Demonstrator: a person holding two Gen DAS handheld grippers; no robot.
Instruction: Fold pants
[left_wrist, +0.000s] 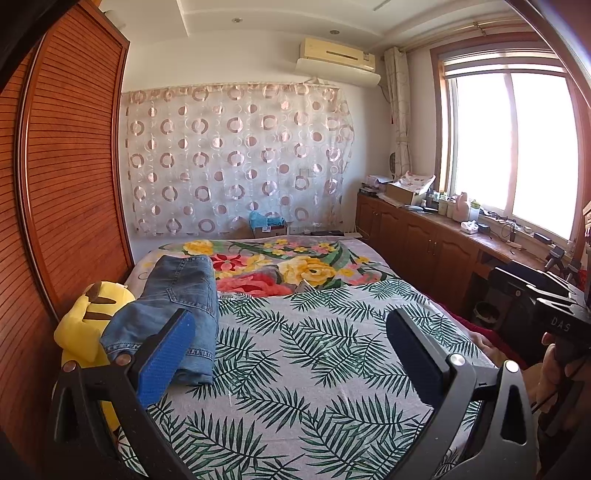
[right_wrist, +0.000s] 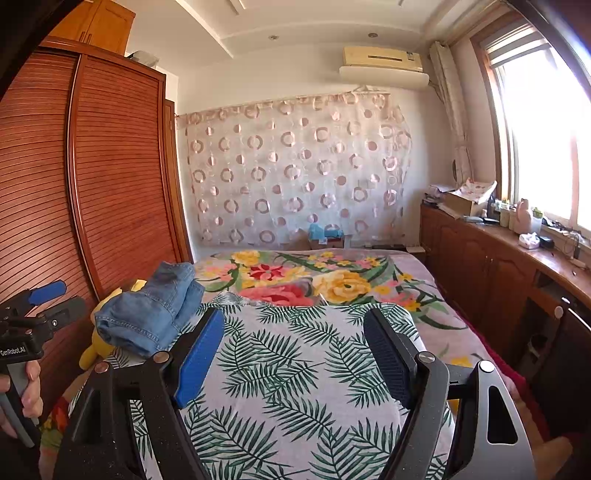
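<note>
2 grippers, left (left_wrist: 291, 328) & right (right_wrist: 293, 328), wide open w/ nothing held; folded jeans (left_wrist: 173, 299) on bed (left_wrist: 314, 369).

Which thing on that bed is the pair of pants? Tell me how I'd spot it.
Start at the tall wooden wardrobe and look down to the bed beside it. At the bed's wardrobe-side edge, on the palm-leaf sheet, lies a folded pair of jeans. It is the only blue denim there, next to a yellow plush toy.

One folded pair of jeans (left_wrist: 173, 306), one yellow plush toy (left_wrist: 86, 321), two grippers.
</note>
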